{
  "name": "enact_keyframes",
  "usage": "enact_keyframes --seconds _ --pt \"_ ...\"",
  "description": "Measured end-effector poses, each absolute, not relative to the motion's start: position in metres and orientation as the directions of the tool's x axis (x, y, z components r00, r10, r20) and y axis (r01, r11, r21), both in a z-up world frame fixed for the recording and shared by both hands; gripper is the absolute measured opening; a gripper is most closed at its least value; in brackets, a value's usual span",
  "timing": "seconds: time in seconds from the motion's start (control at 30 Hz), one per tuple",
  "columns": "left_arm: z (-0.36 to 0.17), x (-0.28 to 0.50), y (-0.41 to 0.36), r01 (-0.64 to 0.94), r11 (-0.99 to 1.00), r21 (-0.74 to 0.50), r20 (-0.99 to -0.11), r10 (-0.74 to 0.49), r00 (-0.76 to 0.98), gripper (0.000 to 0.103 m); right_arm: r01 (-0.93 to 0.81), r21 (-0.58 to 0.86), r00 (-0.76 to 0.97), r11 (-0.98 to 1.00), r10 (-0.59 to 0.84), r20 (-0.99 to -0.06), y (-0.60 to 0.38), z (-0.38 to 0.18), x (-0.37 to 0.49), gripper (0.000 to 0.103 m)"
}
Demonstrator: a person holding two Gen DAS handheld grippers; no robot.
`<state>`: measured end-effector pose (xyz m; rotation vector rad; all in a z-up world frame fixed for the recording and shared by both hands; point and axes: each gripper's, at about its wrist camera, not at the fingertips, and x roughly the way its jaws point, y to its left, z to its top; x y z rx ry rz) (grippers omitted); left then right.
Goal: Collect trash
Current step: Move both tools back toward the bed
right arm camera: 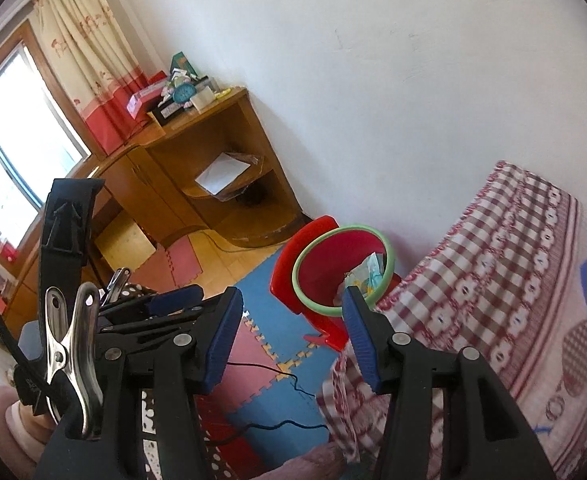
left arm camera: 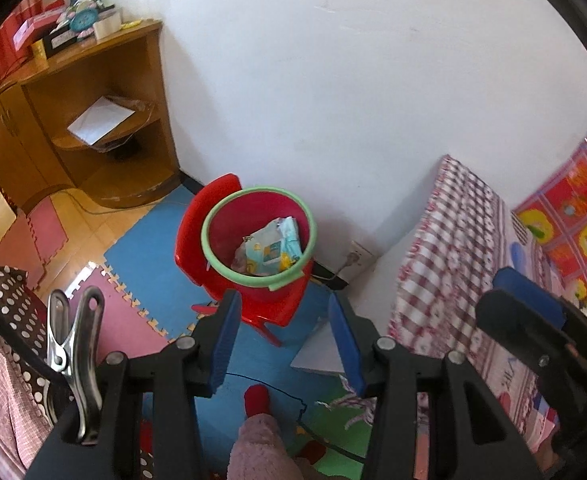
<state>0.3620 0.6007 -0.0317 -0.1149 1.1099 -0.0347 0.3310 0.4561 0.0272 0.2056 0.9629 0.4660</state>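
We look down past our left gripper, its blue pads parted and holding nothing, at a red bucket with a green rim standing on a red chair against the wall. A crumpled wrapper lies inside it, beyond the fingertips. Our right gripper hangs equally empty and open, the bucket just past its right finger, beside the checked bedspread.
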Motion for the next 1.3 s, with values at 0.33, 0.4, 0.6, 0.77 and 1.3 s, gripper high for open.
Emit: enact_keyframes --seconds 0.33,0.4,0.6,0.77,1.3 --pt "-0.011 0.334 0.553 0.044 0.992 -0.121 -0.882 -0.127 0.453 0.048 -0.241 0.389 0.524 0.889 0.457 -0.719 0.411 0.046 0.292 0.053" --pt "-0.008 0.329 0.545 0.055 0.991 -0.119 -0.881 -0.131 0.454 0.048 -0.228 0.393 0.532 0.891 0.452 -0.716 0.403 0.048 0.288 0.053" --pt "0.000 0.320 0.518 0.094 0.990 -0.103 -0.881 -0.134 0.453 0.048 -0.210 0.379 0.568 0.901 0.428 -0.703 0.378 0.058 0.270 0.053" --pt "0.007 0.315 0.498 0.120 0.989 -0.089 -0.878 -0.135 0.459 0.048 -0.182 0.391 0.590 0.902 0.418 -0.691 0.355 0.064 0.263 0.053" --pt "0.022 0.300 0.427 0.190 0.975 -0.118 -0.862 -0.196 0.467 0.048 -0.127 0.367 0.654 0.921 0.356 -0.667 0.284 0.100 0.225 0.053"
